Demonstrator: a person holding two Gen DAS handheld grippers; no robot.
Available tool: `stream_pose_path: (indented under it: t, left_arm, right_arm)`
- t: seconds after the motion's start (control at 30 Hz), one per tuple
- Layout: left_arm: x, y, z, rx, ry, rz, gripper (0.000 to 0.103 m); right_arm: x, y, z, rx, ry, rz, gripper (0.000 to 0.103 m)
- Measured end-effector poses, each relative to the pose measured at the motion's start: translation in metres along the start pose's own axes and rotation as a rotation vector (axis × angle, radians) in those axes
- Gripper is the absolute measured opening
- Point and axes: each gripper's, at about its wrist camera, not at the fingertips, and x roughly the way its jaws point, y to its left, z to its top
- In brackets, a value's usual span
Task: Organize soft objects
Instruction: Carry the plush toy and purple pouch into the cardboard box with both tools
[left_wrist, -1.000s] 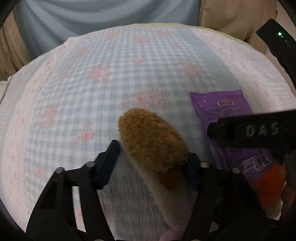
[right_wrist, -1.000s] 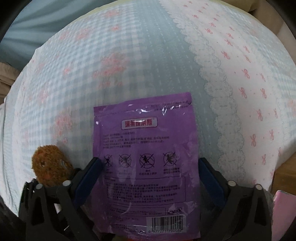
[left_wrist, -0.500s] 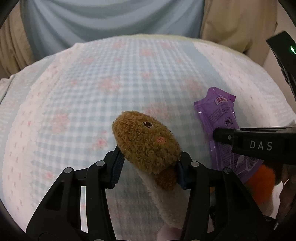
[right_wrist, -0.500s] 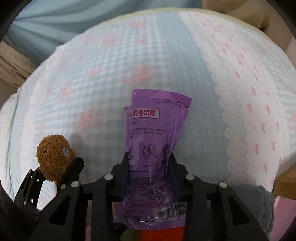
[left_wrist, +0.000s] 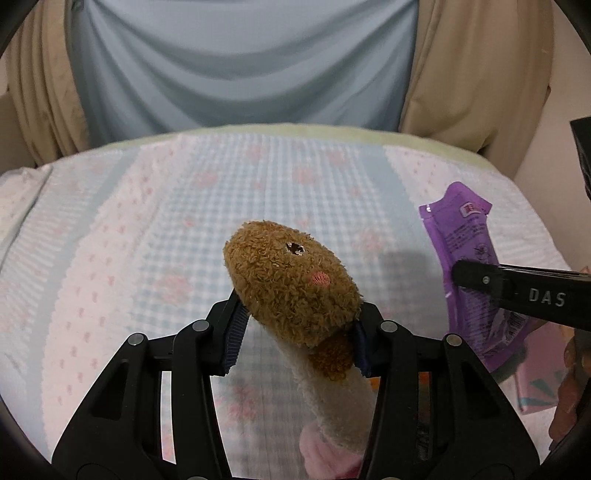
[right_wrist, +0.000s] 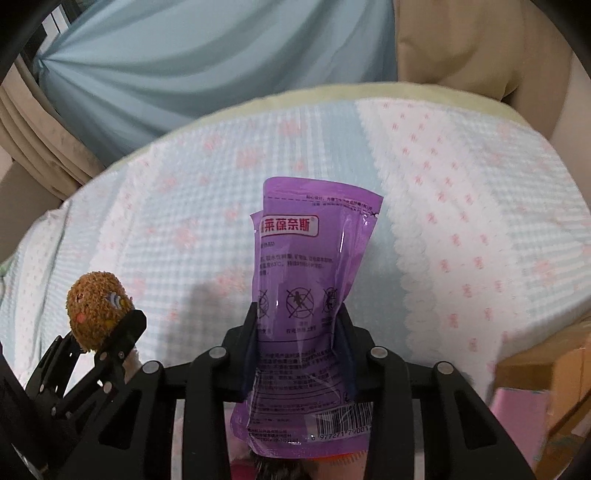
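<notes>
My left gripper is shut on a brown plush toy with a cream body, held above the bed. The toy's head also shows in the right wrist view, with the left gripper at the lower left. My right gripper is shut on a purple plastic packet, squeezing it into a fold and holding it upright above the bed. The packet and the right gripper's finger show at the right of the left wrist view.
The bed has a blue checked and pink-patterned quilt. Blue and beige curtains hang behind it. A brown cardboard box and a pink item lie at the lower right.
Both grippers have closed on their objects and lifted them off the quilt. The purple packet went from flat to squeezed, and the view tilted up to the curtains.
</notes>
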Motion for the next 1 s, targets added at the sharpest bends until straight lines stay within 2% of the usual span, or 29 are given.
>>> stream_pose_path:
  t: [0.2,0.47,0.7,1.0]
  left_arm:
    - [-0.068,-0.017,0.029,-0.008,-0.039,0.006,0.044]
    - [-0.155,-0.060,0.062,-0.025,-0.081,0.012,0.044]
    - [-0.221,-0.142,0.072,-0.037,-0.094,-0.019,0.044]
    - [-0.248,-0.271,0.055,-0.010,-0.077,-0.090,0.044]
  right_arm:
    - [-0.065,-0.007,0.005,0.017,-0.041,0.024,0.034]
    - [-0.180,-0.037,0.003,0.032,-0.105,0.049,0.034]
    - [-0.269,-0.093,-0.010,0.038,-0.151,0.028,0.034]
    - [-0.337,-0.195,-0.033,0.048,-0.159,-0.029,0.034]
